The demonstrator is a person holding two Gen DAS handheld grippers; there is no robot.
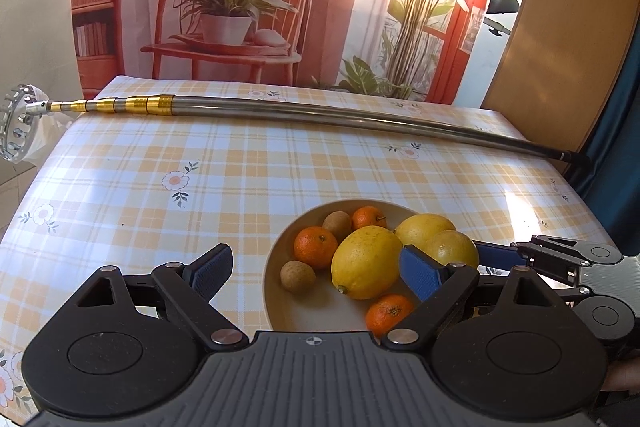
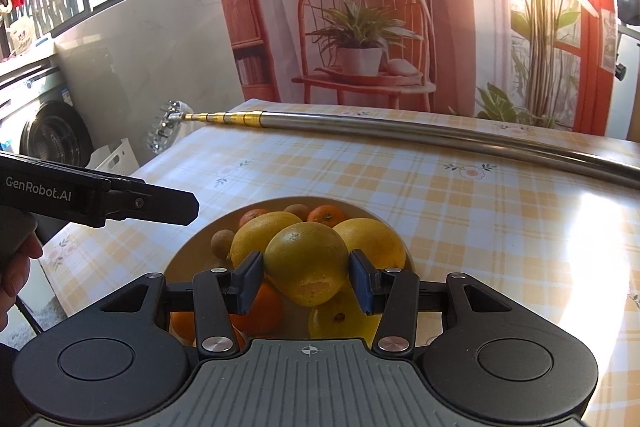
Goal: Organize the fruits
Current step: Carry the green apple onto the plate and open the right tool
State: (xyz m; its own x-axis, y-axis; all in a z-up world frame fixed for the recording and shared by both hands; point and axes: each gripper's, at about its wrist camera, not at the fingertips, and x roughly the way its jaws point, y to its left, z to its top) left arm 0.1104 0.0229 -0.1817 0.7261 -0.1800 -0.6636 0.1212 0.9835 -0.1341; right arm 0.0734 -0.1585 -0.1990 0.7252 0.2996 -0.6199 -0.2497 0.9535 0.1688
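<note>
right claw (image 2: 306, 281) around lemon (image 2: 306, 263), crowded by bowl (image 2: 180, 259) fruit

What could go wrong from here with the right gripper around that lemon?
1. The right gripper has its pads on the sides of a round lemon; its smooth skin could slip out on lifting.
2. That lemon rests on other fruit in the crowded bowl; pulling it may roll a neighbouring mandarin over the rim.
3. The open left gripper hovers close over the same bowl, so the two could collide.
</note>
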